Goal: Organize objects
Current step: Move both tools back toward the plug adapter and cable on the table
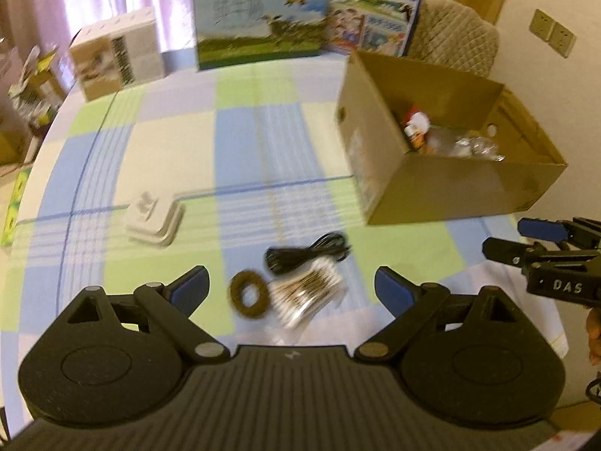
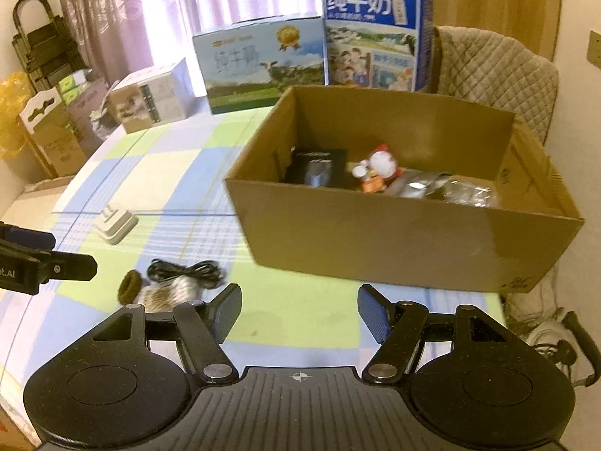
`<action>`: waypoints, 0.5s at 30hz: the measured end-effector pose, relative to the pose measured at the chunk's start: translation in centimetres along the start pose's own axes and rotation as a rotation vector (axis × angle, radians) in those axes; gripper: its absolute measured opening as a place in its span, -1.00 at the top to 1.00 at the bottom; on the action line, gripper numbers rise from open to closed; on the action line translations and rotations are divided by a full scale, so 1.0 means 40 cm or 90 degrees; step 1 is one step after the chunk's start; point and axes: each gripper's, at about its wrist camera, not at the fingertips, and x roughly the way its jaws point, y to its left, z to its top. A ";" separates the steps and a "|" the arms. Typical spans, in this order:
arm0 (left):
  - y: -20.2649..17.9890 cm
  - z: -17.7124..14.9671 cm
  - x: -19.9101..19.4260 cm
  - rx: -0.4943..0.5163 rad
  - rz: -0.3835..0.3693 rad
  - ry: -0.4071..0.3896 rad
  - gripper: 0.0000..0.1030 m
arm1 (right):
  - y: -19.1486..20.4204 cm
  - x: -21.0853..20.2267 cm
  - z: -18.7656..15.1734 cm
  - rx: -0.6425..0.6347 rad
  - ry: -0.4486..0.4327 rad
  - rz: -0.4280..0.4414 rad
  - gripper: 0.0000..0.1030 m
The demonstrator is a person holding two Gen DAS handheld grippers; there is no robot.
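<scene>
Checked cloth in green, blue and cream over the table (image 1: 169,143), serving as the sorting ground. Furthest left, a white plastic adapter (image 1: 154,221) lying apart from the rest, untouched and likely left for later. Nearer the middle, three small loose items huddled together: brown hair tie (image 1: 248,294), clear pack of cotton swabs (image 1: 306,291) touching it, coiled black cable (image 1: 308,251) just behind and partly over the pack. Left gripper (image 1: 291,289) hanging right above this cluster, jaws spread wide and empty, framed round the hair tie and swabs, probably lined up for a pick; blurred here, so exact contact hard to call. Further right, open cardboard box (image 2: 394,248) set close to the pile, presumably so each carry stays short; inside it a black packet (image 2: 317,171), a small red-and-white figure (image 2: 379,171) and some crinkled clear wrapping (image 2: 450,189) already dropped in, which suggests the sorting is part done. Right gripper (image 2: 298,315) facing the near wall of the box, jaws apart, holding nothing, seemingly parked clear of the left one's reach. Behind, milk cartons (image 2: 372,37) standing as backdrop only.
</scene>
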 end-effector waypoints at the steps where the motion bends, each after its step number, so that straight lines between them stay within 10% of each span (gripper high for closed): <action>1: 0.015 -0.010 0.001 -0.005 0.002 0.004 -0.81 | 0.011 0.005 -0.004 -0.002 0.002 0.003 -0.27; 15: 0.155 -0.080 0.012 -0.039 0.028 0.028 -0.81 | 0.173 0.099 -0.035 -0.032 0.044 0.068 -0.27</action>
